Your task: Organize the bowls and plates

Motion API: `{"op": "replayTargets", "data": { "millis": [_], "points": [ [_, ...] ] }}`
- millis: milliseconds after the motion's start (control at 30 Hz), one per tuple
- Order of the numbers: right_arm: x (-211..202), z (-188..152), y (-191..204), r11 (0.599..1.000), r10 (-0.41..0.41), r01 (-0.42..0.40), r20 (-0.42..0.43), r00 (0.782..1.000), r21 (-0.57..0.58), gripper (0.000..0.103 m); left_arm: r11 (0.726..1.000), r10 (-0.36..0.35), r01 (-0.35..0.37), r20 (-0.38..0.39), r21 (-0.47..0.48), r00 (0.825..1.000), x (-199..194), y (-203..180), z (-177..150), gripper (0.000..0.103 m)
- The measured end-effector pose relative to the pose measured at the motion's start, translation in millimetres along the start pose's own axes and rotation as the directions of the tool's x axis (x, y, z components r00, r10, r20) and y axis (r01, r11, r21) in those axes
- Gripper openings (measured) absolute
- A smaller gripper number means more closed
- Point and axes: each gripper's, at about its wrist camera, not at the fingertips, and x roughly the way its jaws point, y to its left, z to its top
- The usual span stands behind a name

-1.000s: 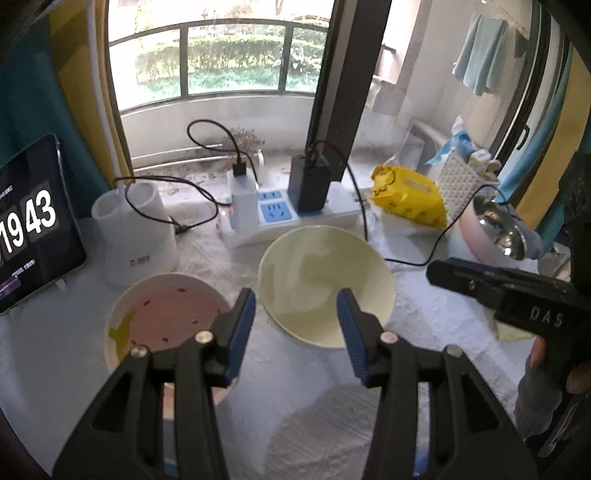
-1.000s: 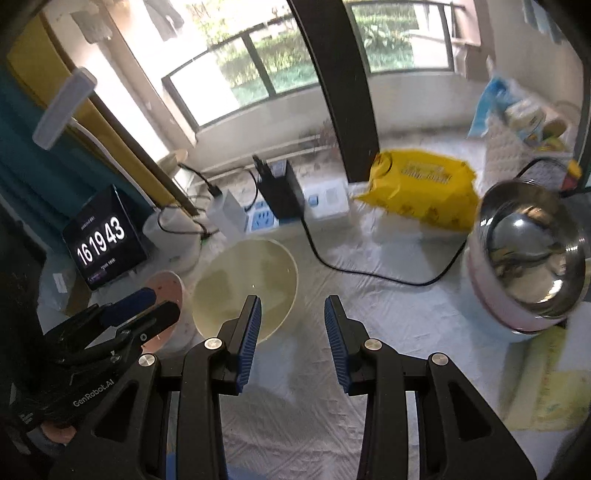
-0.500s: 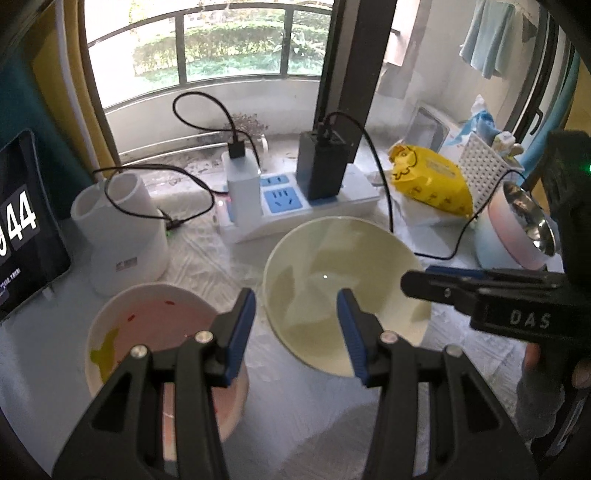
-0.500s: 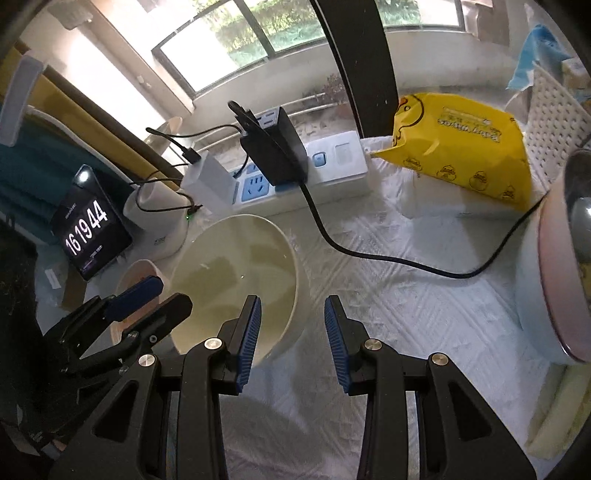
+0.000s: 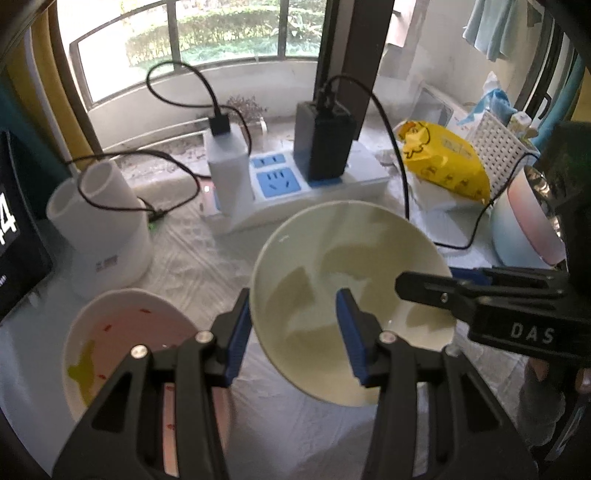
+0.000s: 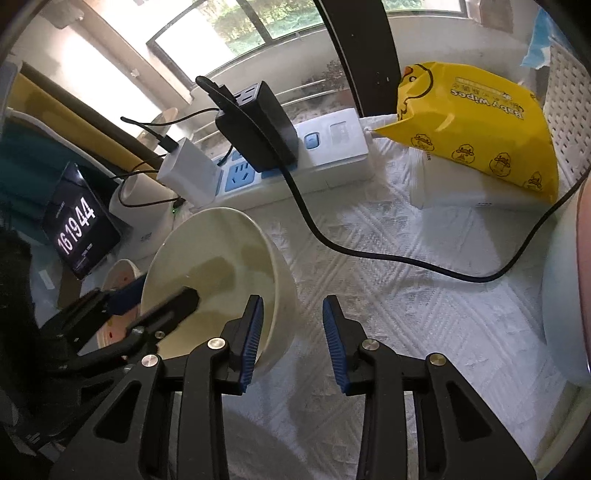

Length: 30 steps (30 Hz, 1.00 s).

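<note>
here both open tongs [image 5: 293, 328] [image 6: 291, 332] straddle the cream bowl's [image 5: 332, 266] rim.

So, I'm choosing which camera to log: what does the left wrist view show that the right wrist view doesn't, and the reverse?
Only the left wrist view shows the pink bowl's inside, with red flecks and a yellow mark, and the blue cloth hanging top right. Only the right wrist view shows the full clock reading 161944 and the "Baby wipes" print on the yellow pack. Both show the cream bowl, the power strip, and both grippers, left and right, open at the cream bowl's rim.
</note>
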Motion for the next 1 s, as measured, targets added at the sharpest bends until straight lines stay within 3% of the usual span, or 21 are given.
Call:
{"op": "replayTargets", "data": {
  "millis": [133,367,733,1000],
  "points": [
    [5,0,4,1.000,0.012,-0.012,-0.004,1.000,-0.019,0.024,0.999,0.025,-0.025,0.020,0.022,1.000,-1,-5,0,0.041],
    [7,-3,10,0.997,-0.034,0.034,0.011,0.999,-0.065,0.021,0.998,0.044,-0.046,0.048,0.049,0.998,-8,-7,0,0.027],
    [-9,-8,7,0.996,-0.046,0.050,0.052,0.998,-0.079,0.011,0.999,0.021,-0.025,0.093,0.046,0.995,-25,-11,-2,0.026],
    [-38,-10,9,0.994,-0.047,0.061,0.147,0.988,-0.091,0.010,0.999,0.015,-0.023,0.152,0.047,0.988,-48,-18,-7,0.022]
  ]
}}
